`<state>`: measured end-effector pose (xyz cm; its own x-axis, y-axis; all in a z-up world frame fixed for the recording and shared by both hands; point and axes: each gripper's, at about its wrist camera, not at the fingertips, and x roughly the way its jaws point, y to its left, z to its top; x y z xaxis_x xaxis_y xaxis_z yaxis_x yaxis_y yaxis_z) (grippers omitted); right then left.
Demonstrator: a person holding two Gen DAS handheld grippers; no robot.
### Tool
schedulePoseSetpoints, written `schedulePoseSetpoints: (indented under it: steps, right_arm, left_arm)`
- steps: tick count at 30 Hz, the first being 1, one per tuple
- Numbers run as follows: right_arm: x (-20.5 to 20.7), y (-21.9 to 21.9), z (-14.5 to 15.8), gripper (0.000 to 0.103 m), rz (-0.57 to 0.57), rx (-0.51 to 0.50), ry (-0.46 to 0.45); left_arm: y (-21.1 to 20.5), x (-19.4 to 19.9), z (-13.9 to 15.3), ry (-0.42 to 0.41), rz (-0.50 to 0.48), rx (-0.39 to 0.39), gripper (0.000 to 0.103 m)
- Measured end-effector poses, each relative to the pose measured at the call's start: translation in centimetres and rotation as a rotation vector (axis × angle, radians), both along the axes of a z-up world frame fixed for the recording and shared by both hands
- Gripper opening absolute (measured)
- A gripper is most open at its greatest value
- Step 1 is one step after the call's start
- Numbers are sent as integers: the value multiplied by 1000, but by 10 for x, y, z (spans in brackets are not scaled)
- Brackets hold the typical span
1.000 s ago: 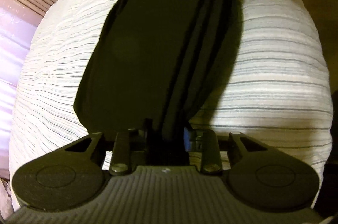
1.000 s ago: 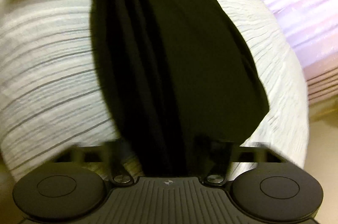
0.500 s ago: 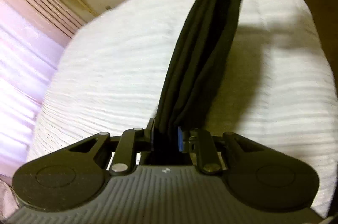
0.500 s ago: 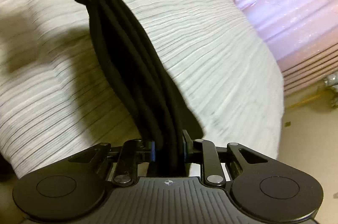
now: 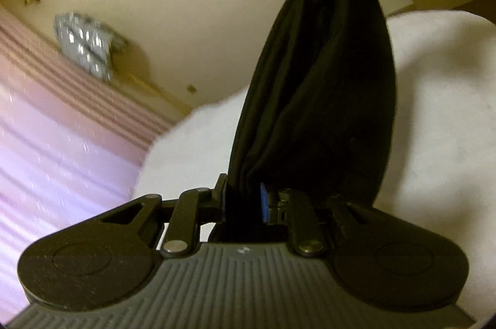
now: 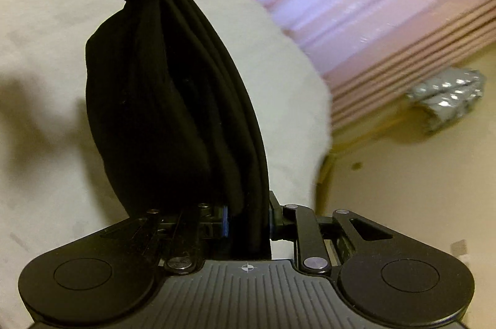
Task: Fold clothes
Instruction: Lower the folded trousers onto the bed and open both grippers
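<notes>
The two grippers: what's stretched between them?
A black garment, bunched and sagging, runs from the left gripper to the right gripper. Both wrist views show it.

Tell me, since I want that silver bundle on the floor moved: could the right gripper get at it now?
Probably not: the right gripper is shut on the black garment, and the silver bundle lies beyond the bed.

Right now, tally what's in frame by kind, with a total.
Tongs: 2, left tongs and right tongs, both clamped on the cloth
Black garment: 1, hanging between them
White bedspread: 1
Pink curtain: 1
Silvery bundle on the floor: 1
Total: 6
</notes>
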<state>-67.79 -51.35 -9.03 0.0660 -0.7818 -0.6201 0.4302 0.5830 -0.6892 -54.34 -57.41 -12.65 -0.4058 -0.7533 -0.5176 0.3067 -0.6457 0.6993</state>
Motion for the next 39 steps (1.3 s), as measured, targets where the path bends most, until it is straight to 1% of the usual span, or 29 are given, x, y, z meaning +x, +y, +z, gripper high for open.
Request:
schedulePoseSetpoints:
  steps: [3, 4, 5, 6, 7, 8, 10, 12, 14, 15, 16, 18, 22, 24, 25, 27, 29, 31, 33, 35, 36, 37, 39]
  right_arm:
    - [-52, -37, 11, 21, -38, -81, 14]
    - [-70, -47, 13, 21, -51, -105, 18]
    - [-88, -55, 4, 21, -64, -117, 15]
    - [-100, -67, -12, 21, -77, -115, 9]
    - [-114, -66, -22, 21, -89, -98, 3]
    - [-121, -68, -38, 21, -101, -63, -6]
    - [-128, -70, -86, 21, -112, 27, -8]
    - [-136, -65, -139, 21, -112, 139, 1]
    - [-142, -55, -183, 21, -114, 238, 15]
    - [-145, -50, -203, 22, -113, 278, 23]
    - [-147, -46, -218, 23, -117, 307, 25]
    - [-151, -42, -221, 25, -158, 298, -12]
    - [-153, -42, -201, 36, -230, 327, -35]
    - [-155, -39, -190, 39, -271, 339, -47]
    - [-158, -35, -187, 40, -302, 346, -67]
    - [-163, -22, -183, 41, -384, 368, -132]
    - [-163, -27, -165, 41, -466, 386, -246]
    - [-165, -32, -146, 41, -535, 378, -417]
    - [-173, -39, -131, 41, -610, 358, -612]
    - [-184, -45, -129, 41, -687, 342, -778]
    - [-188, -47, -133, 41, -727, 355, -837]
    - [-191, -54, -142, 41, -769, 394, -859]
    - [-198, -69, -161, 40, -848, 470, -898]
  left_arm:
    - [-26, -58, -13, -4, -18, -43, 18]
    - [-31, -74, -24, -11, -19, -41, 18]
    - [-34, -86, -37, -21, -22, -28, 17]
    - [-35, -95, -54, -34, -25, -6, 16]
    - [-35, -102, -73, -52, -29, 25, 16]
    - [-30, -107, -95, -70, -27, 65, 16]
    - [-18, -114, -140, -108, -20, 152, 14]
    - [0, -118, -188, -179, -17, 222, 2]
    - [14, -110, -219, -235, -13, 273, 3]
    - [20, -106, -228, -250, -8, 291, 3]
    - [23, -100, -231, -252, 1, 306, 3]
    - [25, -86, -225, -230, 39, 343, 6]
    - [17, -70, -200, -158, 132, 402, 12]
    - [10, -65, -189, -122, 166, 423, 15]
    - [8, -63, -185, -107, 184, 429, 16]
    - [-5, -67, -178, -70, 215, 453, 21]
    - [-15, -74, -174, -19, 247, 487, 23]
    - [-24, -81, -171, 42, 281, 525, 25]
    - [-33, -87, -176, 104, 316, 562, 29]
    - [-42, -93, -186, 159, 363, 625, 30]
    - [-47, -94, -191, 182, 393, 665, 30]
    - [-51, -96, -199, 176, 427, 692, 30]
    - [-50, -95, -206, 173, 462, 712, 30]
